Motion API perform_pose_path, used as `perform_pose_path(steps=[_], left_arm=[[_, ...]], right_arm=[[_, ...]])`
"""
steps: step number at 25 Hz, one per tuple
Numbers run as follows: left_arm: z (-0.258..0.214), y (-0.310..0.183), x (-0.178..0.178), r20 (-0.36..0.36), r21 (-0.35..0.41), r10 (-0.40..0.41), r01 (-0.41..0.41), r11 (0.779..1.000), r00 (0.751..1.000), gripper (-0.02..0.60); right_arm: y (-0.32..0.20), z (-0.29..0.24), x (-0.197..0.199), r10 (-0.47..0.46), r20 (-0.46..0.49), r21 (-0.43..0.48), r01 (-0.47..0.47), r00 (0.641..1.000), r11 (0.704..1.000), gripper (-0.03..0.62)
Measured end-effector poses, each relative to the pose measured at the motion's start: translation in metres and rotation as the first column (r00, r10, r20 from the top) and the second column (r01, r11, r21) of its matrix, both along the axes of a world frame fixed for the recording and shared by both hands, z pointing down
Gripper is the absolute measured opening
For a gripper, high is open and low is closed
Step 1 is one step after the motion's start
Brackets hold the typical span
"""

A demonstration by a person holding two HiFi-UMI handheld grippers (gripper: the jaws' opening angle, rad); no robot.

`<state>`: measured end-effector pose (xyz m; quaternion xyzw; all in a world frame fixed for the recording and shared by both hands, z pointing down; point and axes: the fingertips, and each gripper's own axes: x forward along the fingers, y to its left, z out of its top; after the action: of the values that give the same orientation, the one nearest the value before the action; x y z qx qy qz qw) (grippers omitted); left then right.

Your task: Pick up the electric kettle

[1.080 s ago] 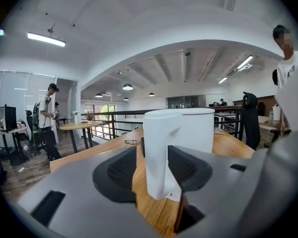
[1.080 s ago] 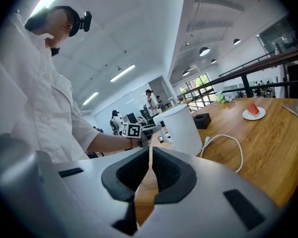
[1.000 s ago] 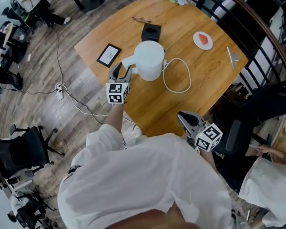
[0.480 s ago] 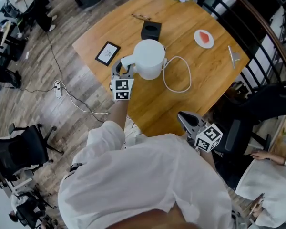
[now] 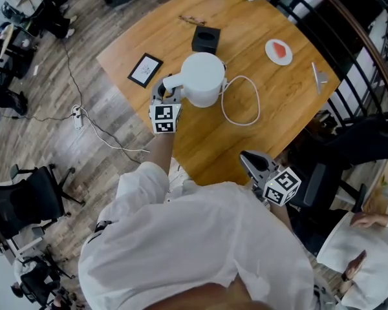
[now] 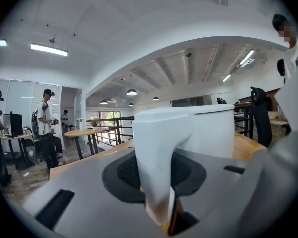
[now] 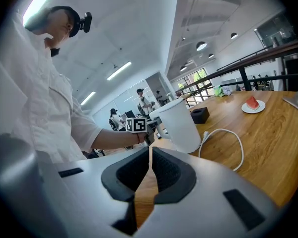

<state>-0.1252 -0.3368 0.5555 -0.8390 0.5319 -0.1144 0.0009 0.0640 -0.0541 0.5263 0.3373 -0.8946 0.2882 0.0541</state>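
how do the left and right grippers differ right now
The left gripper's jaws have just been closing on the kettle's handle; the right gripper's jaws are shut and empty. The left gripper reaches over the table; the right gripper hangs back by its near edge. Both point toward the kettle.

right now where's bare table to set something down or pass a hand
Free: near edge of the wooden table, below the white cord loop; also between that loop and the white plate with a red slice. Crowded: around the white electric kettle, black square box and black-framed card.
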Motion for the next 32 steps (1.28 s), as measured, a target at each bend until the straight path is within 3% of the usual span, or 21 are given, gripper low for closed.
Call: perform_pose_path(steps=[11, 17, 23, 25, 27, 32], left_arm=[[0.0, 0.001, 0.001, -0.037, -0.025, 0.005, -0.005, 1.0, 0.999, 0.086], [-0.001, 0.001, 0.0, -0.04, -0.034, 0.0, -0.002, 0.999, 0.999, 0.086], [0.001, 0.0, 0.002, -0.03, -0.044, 0.007, -0.008, 0.999, 1.0, 0.086], [0.0, 0.001, 0.002, -0.034, -0.049, 0.004, -0.005, 0.999, 0.999, 0.086], [-0.002, 0.001, 0.001, -0.035, -0.048, 0.002, -0.004, 0.999, 0.999, 0.086], [0.0, 0.002, 0.001, -0.029, -0.052, 0.004, -0.005, 0.999, 1.0, 0.086]], right_arm=[[-0.029, 0.012, -0.001, -0.052, -0.03, 0.027, 0.053, 0.998, 0.998, 0.015], [-0.062, 0.022, -0.005, -0.098, -0.102, 0.091, 0.107, 0.99, 0.99, 0.017], [-0.094, 0.024, -0.008, -0.121, -0.096, 0.142, 0.134, 0.988, 0.981, 0.02], [-0.102, 0.024, -0.01, -0.127, -0.087, 0.154, 0.139, 0.988, 0.978, 0.058], [-0.111, 0.025, -0.013, -0.128, -0.08, 0.16, 0.14, 0.989, 0.977, 0.145], [-0.131, 0.033, -0.018, -0.122, -0.052, 0.185, 0.13, 0.991, 0.974, 0.255]])
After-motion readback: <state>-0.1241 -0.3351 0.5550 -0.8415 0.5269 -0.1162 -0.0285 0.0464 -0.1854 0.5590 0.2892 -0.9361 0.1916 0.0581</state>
